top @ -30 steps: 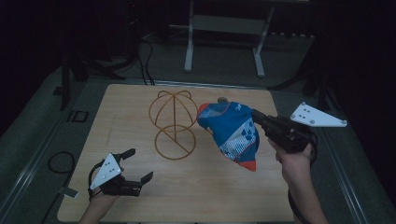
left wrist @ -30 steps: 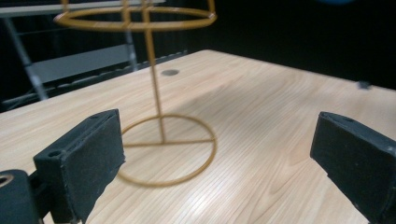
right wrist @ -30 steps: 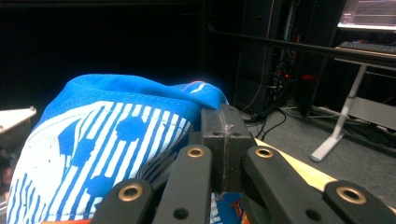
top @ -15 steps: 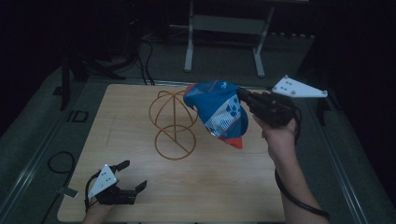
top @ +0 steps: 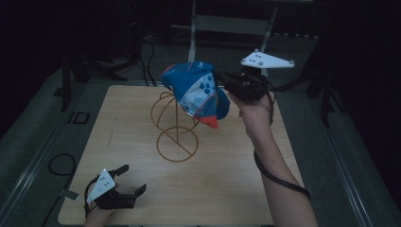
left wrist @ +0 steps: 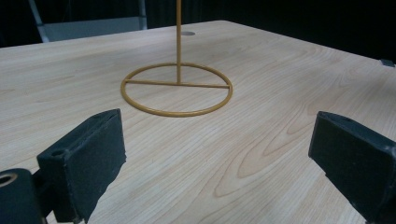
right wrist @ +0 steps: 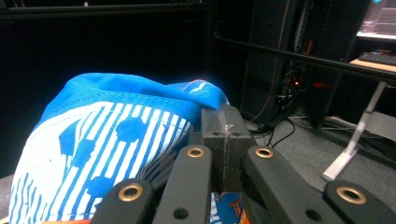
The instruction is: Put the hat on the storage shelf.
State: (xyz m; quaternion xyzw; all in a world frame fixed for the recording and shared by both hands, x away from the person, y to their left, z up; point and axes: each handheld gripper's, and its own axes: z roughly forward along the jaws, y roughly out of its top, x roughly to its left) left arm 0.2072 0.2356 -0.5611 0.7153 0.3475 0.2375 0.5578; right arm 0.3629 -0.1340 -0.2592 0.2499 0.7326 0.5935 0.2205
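1. The cap (top: 196, 92), blue with a white striped panel and an orange-red brim, hangs in the air above the far half of the table (top: 236, 189), right at the upper loops of the wire stand (top: 176, 123). Whether the fabric touches the wire cannot be told from the high view.
2. In the right gripper view the cap (right wrist: 107, 144) fills the left side, its blue edge drawn up to the 2 black jaws, which are pressed together with the fabric pinched between them.
3. The right gripper (top: 226, 81) holds that edge from the cap's right side, level with it and well above the tabletop; its grey 3-cornered plate sits on top and its cable loops down round the forearm.
4. The wire stand is golden, with a round base ring flat on the wood, a crossbar, and 1 upright stem carrying the curved loops. In the left gripper view the base ring (left wrist: 176, 88) lies straight ahead on the table.
5. The left gripper (top: 133, 189) rests low at the near left corner of the table, well apart from the stand. Its 2 jaws are spread wide with only bare wood between them.
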